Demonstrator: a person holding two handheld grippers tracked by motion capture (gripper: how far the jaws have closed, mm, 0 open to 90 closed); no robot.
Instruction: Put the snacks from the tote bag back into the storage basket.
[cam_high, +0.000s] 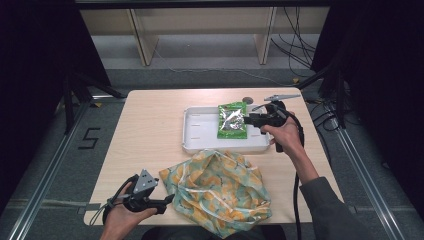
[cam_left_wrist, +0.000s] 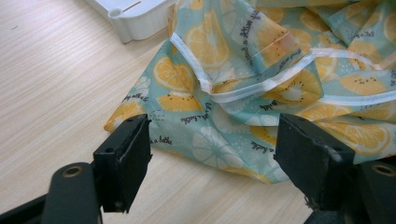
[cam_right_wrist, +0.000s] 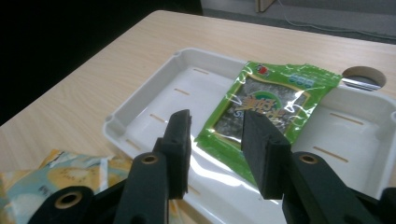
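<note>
While the right gripper (cam_right_wrist: 215, 154) hangs part-open — empty — the seaweed snack packet (cam_right_wrist: 266, 107) lies toward twelve o'clock, long axis one-to-seven, in the white tray (cam_right_wrist: 140, 100).

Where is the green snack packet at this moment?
The green snack packet lies flat in the right part of the white tray in the high view, just beyond the citrus-print bag, with the right gripper at its right edge.

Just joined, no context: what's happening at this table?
A person works two hand-held grippers. The right gripper, jaws open, hangs just over a green snack packet lying in the white tray, nothing between the jaws. The left gripper, jaws wide, sits at the edge of the orange-print bag crumpled on the table, not gripping it.
</note>
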